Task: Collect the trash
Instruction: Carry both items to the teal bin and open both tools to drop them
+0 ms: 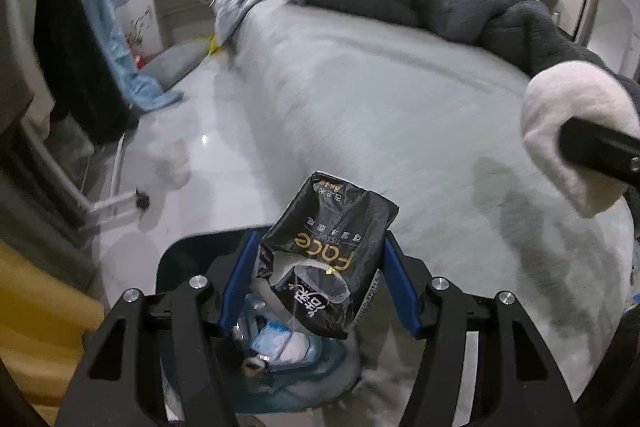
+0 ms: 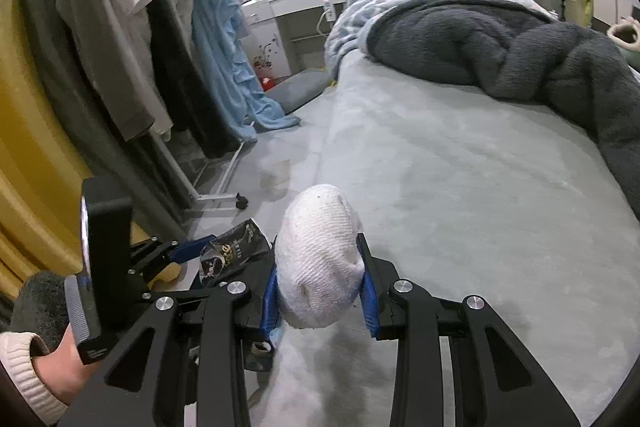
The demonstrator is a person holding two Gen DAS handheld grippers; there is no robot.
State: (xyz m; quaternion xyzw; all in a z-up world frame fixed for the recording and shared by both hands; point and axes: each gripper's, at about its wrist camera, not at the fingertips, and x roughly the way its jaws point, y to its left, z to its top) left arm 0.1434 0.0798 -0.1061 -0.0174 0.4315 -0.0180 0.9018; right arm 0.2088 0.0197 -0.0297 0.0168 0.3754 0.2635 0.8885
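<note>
A: Left gripper [image 1: 320, 281] has the black tissue pack [image 1: 326, 259] clamped between its blue pads, jaws grasping it on both sides. The pack is crumpled and torn open near its lower end.

B: And under those jaws?

A: A dark bin [image 1: 180, 259] sits right below them, its rim showing to their left. There's trash in it already: something pale blue and white, and what looks like a clear bottle, though it's blurred.

B: The other side?

A: Right gripper [image 2: 320, 277] is clenched on a white sock [image 2: 318, 259]. The sock bulges up past the fingertips in a rounded lump, squeezed between the pads.

B: Where are the two relative to each other?

A: Close. From the right wrist view, the pack and the left gripper sit just to the left of the right jaws, with the holder's hand [image 2: 52, 359] in a cream cuff at the lower left. From the left wrist view, the sock shows far off to the right.

B: What's beyond the jaws?

A: The bed [image 2: 460, 187], grey cover, stretching ahead and right of both, a dark blanket [image 2: 500, 55] heaped at its far end. To the left, ahead, a rack of hanging clothes [image 2: 132, 39] over a pale floor [image 1: 192, 131].
</note>
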